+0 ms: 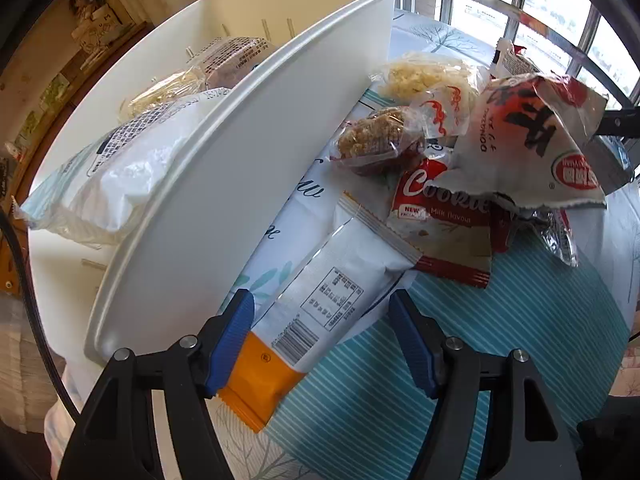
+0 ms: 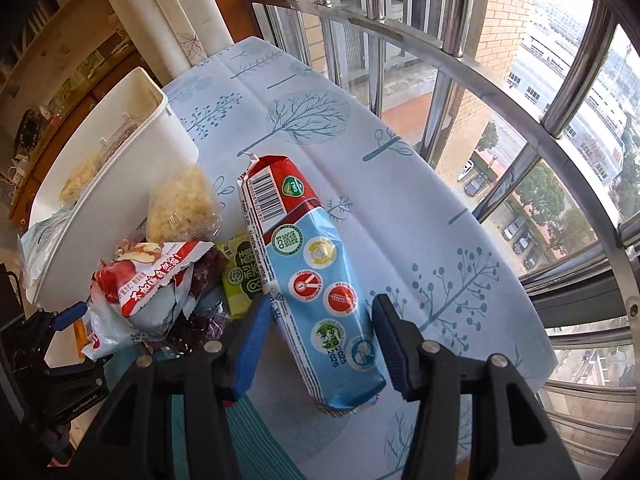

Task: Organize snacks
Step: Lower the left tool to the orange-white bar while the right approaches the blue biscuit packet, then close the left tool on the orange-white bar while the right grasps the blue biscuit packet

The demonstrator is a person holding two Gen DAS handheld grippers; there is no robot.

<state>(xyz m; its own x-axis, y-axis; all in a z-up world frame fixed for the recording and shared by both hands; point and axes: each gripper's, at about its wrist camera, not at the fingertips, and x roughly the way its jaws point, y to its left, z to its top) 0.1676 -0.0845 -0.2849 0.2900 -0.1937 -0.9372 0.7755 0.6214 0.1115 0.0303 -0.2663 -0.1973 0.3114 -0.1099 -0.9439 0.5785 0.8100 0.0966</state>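
Both tools hover over long snack packets beside the white bin.

The left tool [image 1: 320, 340] stands half open astride a white-and-orange wrapper [image 1: 320, 304]; the left pad looks to touch its edge, the right pad stands clear, so I judge nothing is gripped yet. That packet's long axis runs from between the pads up and right toward the snack pile [image 1: 460, 152]. The right tool [image 2: 320, 344] straddles a blue-and-red packet [image 2: 316, 280], which looks crinkly and glossy, with its long axis pointing away along the fingers; whether the pads press it I cannot tell. The smooth plastic bin [image 1: 248, 152], already holding some bags, lies just left of the left tool, so the left hand is nearer it. A tree-printed cloth covers the counter [image 2: 400, 184].
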